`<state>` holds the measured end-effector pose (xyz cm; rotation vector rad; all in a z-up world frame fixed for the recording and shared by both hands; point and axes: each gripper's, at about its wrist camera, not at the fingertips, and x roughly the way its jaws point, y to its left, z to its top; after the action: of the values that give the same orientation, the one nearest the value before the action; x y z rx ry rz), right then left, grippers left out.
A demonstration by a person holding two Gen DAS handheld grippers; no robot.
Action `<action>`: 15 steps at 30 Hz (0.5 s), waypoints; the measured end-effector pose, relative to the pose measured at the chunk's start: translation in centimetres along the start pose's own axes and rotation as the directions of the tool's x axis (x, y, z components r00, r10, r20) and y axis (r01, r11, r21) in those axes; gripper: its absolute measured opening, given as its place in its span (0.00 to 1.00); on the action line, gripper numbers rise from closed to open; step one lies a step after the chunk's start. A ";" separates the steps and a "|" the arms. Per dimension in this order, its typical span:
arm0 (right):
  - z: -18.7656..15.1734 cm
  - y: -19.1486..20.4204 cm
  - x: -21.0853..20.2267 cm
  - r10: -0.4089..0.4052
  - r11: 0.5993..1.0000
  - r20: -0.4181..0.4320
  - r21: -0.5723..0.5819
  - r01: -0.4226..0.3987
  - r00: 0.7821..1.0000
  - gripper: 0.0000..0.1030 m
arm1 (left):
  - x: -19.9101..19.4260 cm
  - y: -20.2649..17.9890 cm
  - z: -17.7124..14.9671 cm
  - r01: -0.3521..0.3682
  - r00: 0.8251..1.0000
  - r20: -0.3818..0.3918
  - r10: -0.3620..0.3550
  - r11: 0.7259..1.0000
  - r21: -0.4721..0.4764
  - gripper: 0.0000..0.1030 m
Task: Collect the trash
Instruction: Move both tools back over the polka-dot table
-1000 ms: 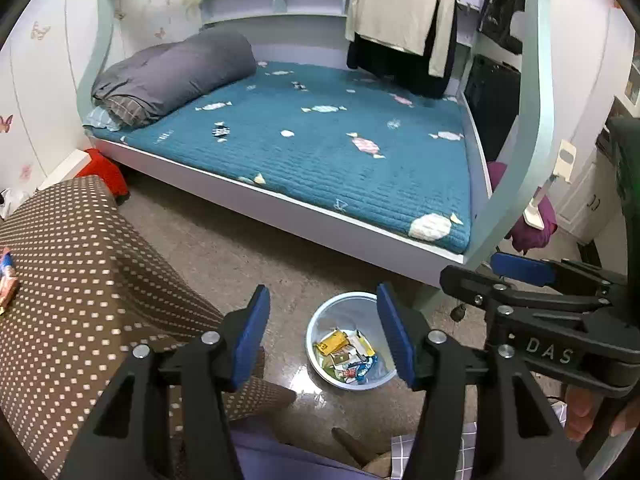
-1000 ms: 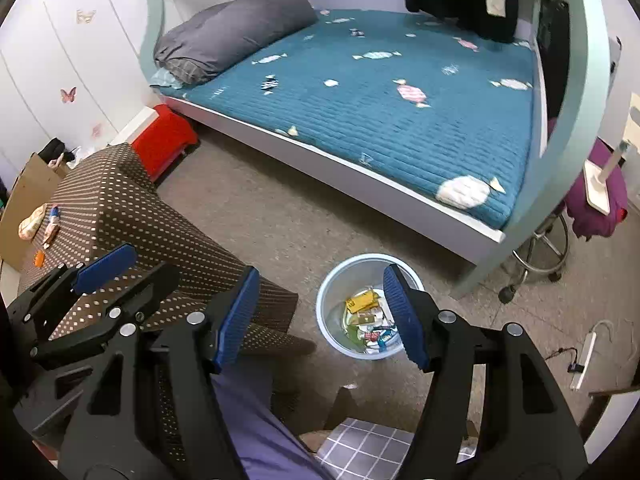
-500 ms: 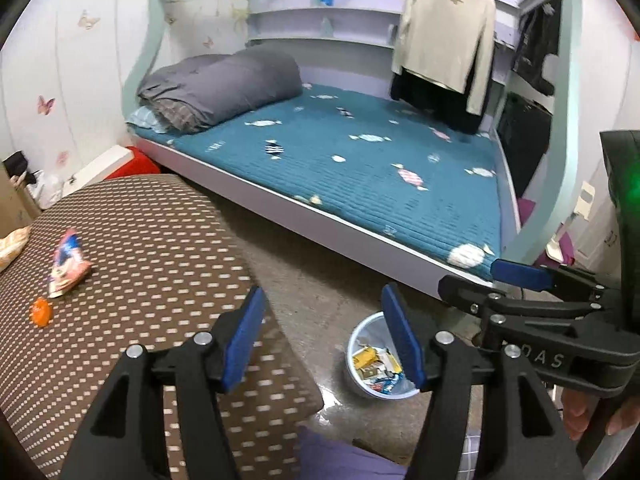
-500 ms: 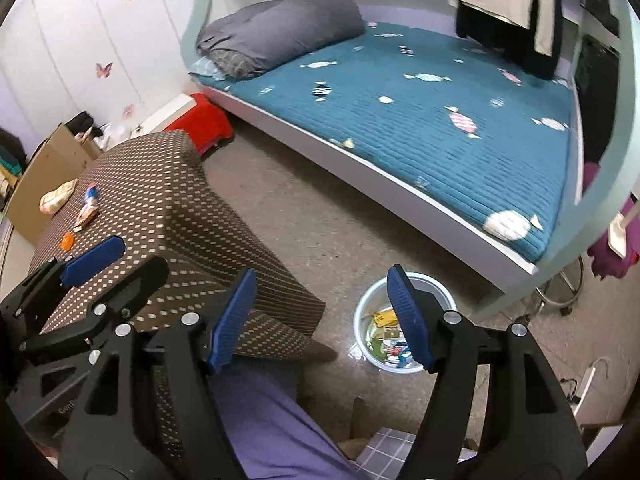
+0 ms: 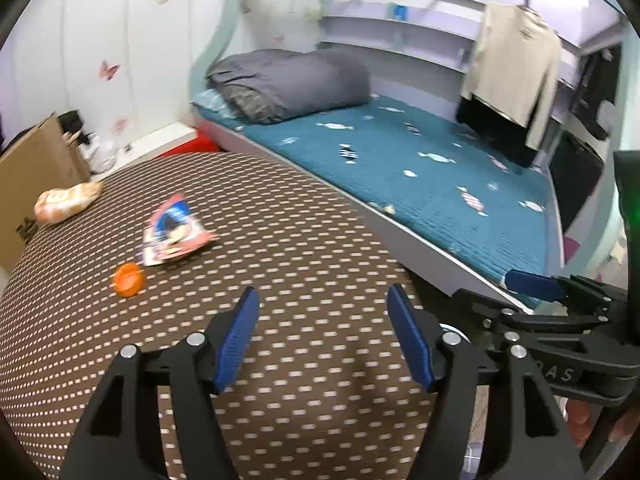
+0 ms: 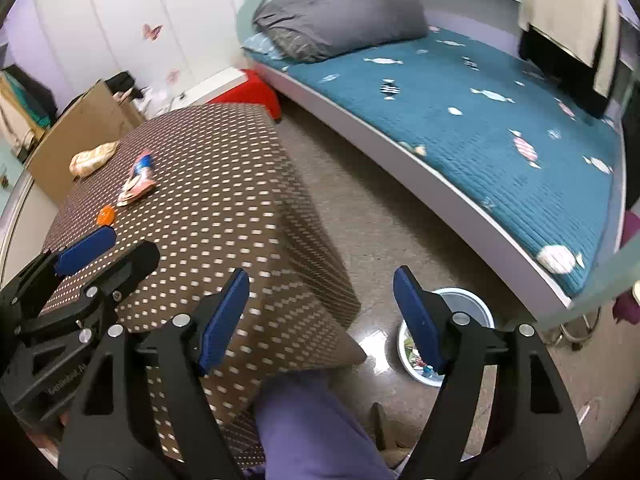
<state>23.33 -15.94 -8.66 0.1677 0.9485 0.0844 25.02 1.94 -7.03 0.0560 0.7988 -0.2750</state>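
Three pieces of trash lie on the brown dotted tablecloth (image 5: 304, 240): a red and blue snack wrapper (image 5: 174, 232), a small orange piece (image 5: 128, 279) and a beige crumpled bag (image 5: 66, 203). They also show in the right wrist view: wrapper (image 6: 138, 182), orange piece (image 6: 106, 215), bag (image 6: 93, 158). My left gripper (image 5: 322, 322) is open and empty above the table, short of the trash. My right gripper (image 6: 320, 300) is open and empty over the table's corner. The pale blue bin (image 6: 472, 308) with trash inside stands on the floor to the right.
A bed with a teal cover (image 6: 480, 120) and a grey duvet (image 5: 288, 80) runs along the far side. A cardboard box (image 5: 28, 176) and a red box (image 6: 252, 92) stand by the wall. My leg (image 6: 312, 428) is below.
Both grippers have swung left and up from over the bin to over the table. The trash on the table has come into fuller view. Both stay open.
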 end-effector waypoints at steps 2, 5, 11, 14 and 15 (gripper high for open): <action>0.3 1.3 0.6 0.012 1.000 -0.009 -0.023 -0.012 1.000 0.75 | -0.1 1.3 -0.2 -0.021 1.000 -0.003 0.021 1.000 -0.020 0.64; 0.8 2.9 1.4 0.027 0.999 -0.021 -0.046 -0.028 0.999 0.77 | 0.0 3.4 -0.5 -0.053 0.999 -0.010 0.052 0.997 -0.057 0.64; 1.9 5.6 3.3 0.037 0.994 -0.049 -0.102 -0.042 0.998 0.78 | 0.6 7.1 -0.7 -0.093 0.995 -0.036 0.089 0.989 -0.112 0.64; 2.3 7.0 4.0 0.045 0.990 -0.057 -0.128 -0.052 0.997 0.78 | 1.1 8.8 -0.4 -0.111 0.993 -0.045 0.107 0.986 -0.124 0.64; 2.5 7.3 4.2 0.048 0.989 -0.059 -0.137 -0.055 0.997 0.78 | 1.4 9.4 -0.3 -0.117 0.993 -0.050 0.111 0.985 -0.126 0.64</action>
<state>27.81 -8.39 -9.35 0.0616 0.9905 0.2028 28.22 10.74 -8.71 -0.0136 0.8514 -0.1137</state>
